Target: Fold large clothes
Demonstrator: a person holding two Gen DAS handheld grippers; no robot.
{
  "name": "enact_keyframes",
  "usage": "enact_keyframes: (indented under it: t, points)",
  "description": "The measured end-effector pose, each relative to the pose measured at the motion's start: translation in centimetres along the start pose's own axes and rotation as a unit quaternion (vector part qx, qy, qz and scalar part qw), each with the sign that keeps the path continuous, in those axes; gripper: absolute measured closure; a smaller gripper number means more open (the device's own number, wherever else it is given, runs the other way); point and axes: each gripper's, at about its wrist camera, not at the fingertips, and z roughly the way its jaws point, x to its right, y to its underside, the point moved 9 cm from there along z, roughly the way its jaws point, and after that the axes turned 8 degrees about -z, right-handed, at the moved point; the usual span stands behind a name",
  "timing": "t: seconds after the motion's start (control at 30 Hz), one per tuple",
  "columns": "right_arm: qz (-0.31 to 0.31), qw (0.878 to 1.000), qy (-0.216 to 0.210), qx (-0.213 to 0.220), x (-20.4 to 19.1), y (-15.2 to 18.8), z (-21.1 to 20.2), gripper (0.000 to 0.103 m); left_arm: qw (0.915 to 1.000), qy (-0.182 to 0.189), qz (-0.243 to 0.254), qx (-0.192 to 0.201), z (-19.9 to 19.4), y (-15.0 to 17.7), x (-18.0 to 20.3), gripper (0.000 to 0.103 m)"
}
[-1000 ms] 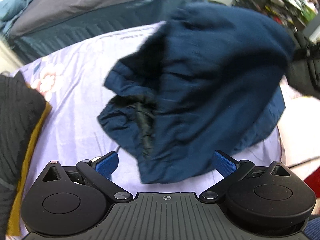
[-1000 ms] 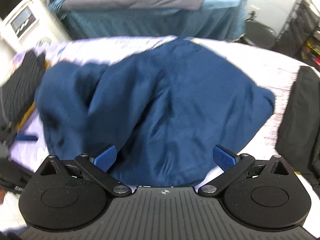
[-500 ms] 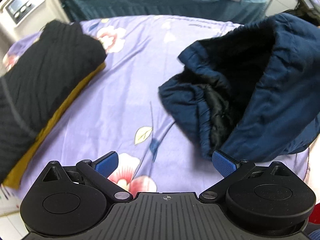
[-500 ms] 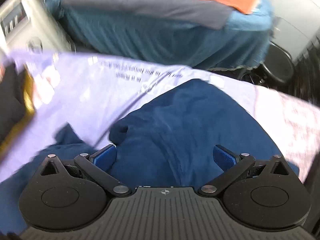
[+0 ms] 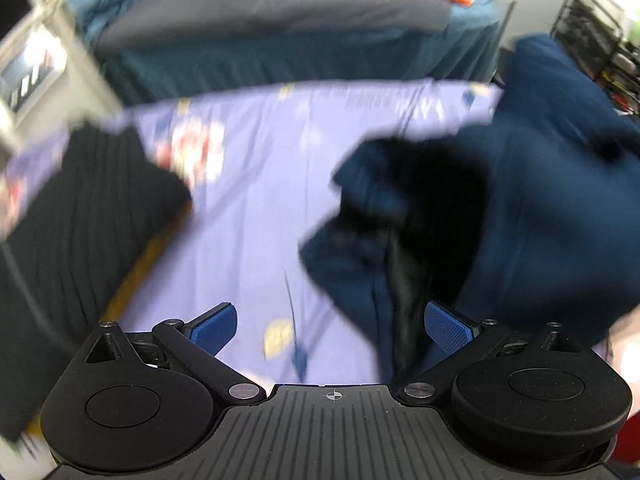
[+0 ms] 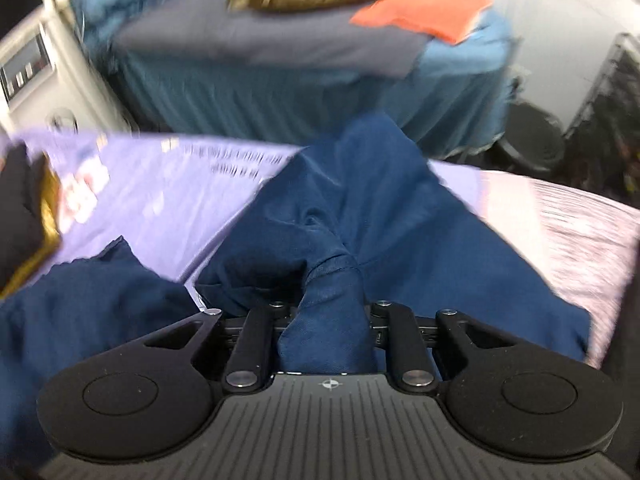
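A large navy blue garment point(image 5: 540, 200) lies crumpled on the purple floral sheet point(image 5: 260, 184), its dark lining showing. My left gripper point(image 5: 328, 320) hovers open over the sheet, and the garment's edge lies just beyond its right fingertip point(image 5: 444, 322). In the right wrist view the same navy garment point(image 6: 380, 208) spreads ahead. My right gripper point(image 6: 330, 304) is closing, and a bunched fold of the navy cloth is pinched between its jaws, hiding the pads.
A folded black ribbed garment point(image 5: 80, 240) sits on a mustard one point(image 5: 136, 276) at the left. Behind stands a teal-skirted bed point(image 5: 280, 52) with an orange cloth point(image 6: 424, 8). A wire rack point(image 5: 592, 32) is at the far right, a white appliance point(image 6: 32, 68) at the far left.
My right gripper went from wide open to closed on a fold of the navy garment. The left gripper, still open, has swung left, so the garment now sits at its right.
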Motion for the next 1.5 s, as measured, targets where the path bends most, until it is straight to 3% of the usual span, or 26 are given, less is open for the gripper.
enact_keyframes:
  t: [0.13,0.3,0.4,0.53,0.63,0.77,0.87,0.93,1.03,1.1,1.17,1.27,1.37,1.5]
  points:
    - [0.072,0.997,-0.001,0.005,4.0,7.9,-7.3,0.082,0.9987,0.02,0.037,0.029,-0.2,-5.5,2.9,0.0]
    - [0.175,0.982,0.03,-0.07,5.5,21.9,-10.2,0.083,0.9915,0.084,0.088,0.043,0.7,-10.7,10.3,0.0]
    - [0.258,0.958,0.038,-0.123,5.1,29.5,-10.0,0.082,0.9814,0.118,0.146,0.037,2.4,-11.1,16.2,0.0]
    - [0.308,0.941,0.033,-0.138,3.3,34.6,-10.6,0.075,0.9613,0.16,0.222,0.03,5.3,-10.0,24.2,0.0]
    - [0.332,0.934,0.043,-0.127,3.1,36.0,-12.0,0.053,0.951,0.164,0.261,0.017,8.7,-9.2,28.1,0.0]
    - [0.325,0.942,0.06,-0.062,3.5,36.0,-15.8,0.026,0.9509,0.172,0.257,-0.021,13.4,-8.3,29.8,0.0]
    - [0.329,0.942,0.067,-0.015,3.7,36.5,-19.1,0.014,0.956,0.169,0.238,-0.034,15.6,-8.6,28.8,0.0]
    - [0.35,0.933,0.08,0.021,4.8,36.2,-20.8,0.014,0.9591,0.17,0.224,-0.037,16.4,-9.1,28.3,0.0]
    - [0.409,0.901,0.113,0.095,7.6,37.7,-24.9,0.012,0.9623,0.169,0.207,-0.05,18.0,-9.8,27.7,0.0]
    - [0.461,0.864,0.142,0.147,10.9,38.8,-26.7,0.004,0.9621,0.168,0.208,-0.055,18.9,-9.9,27.9,0.0]
    - [0.5,0.832,0.15,0.189,14.5,39.8,-27.6,0.004,0.9609,0.168,0.209,-0.066,19.7,-9.4,28.1,0.0]
    - [0.525,0.81,0.161,0.207,19.5,40.1,-25.1,0.004,0.9562,0.171,0.215,-0.101,21.3,-7.9,29.0,0.0]
    - [0.527,0.821,0.13,0.174,24.0,38.9,-19.9,0.004,0.9537,0.142,0.245,-0.101,22.0,-6.6,29.9,0.0]
    - [0.489,0.863,0.063,0.11,26.1,35.8,-13.3,0.012,0.9471,0.132,0.274,-0.104,21.9,-5.3,31.3,0.0]
